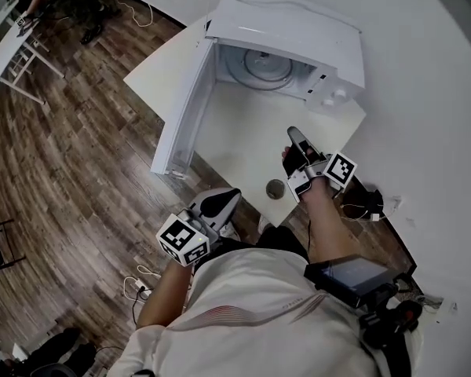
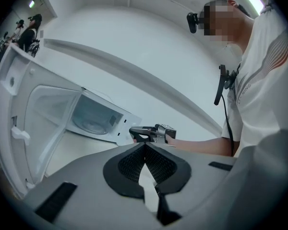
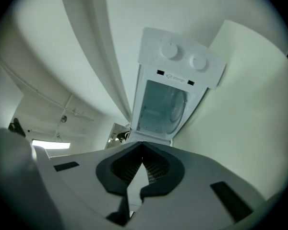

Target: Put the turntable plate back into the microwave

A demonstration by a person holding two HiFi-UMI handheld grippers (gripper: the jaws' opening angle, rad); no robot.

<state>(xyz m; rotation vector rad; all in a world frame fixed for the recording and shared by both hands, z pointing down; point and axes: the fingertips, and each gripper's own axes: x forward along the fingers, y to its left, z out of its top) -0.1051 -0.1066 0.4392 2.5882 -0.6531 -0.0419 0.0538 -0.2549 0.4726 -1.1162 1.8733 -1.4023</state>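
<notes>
— Where's the turntable plate (image 1: 261,67) now?
— Flat on the floor of the microwave (image 1: 298,34), inside the open cavity. The door (image 1: 180,112) stands out to the left.
— And the grippers?
— Both have their jaws pressed together on nothing. The right gripper (image 1: 296,136) hovers over the table (image 1: 235,144), aimed at the cavity with the plate dead ahead. The left gripper (image 1: 232,195) hangs close to the person, well apart.
— Which is nearer?
— The right, to the plate. The left sits closer to the door's free edge, if shutting comes next, I'd guess.

Right gripper (image 3: 143,160), jaws together and empty, before the open microwave (image 3: 180,61) with the turntable plate (image 3: 176,107) inside.
</notes>
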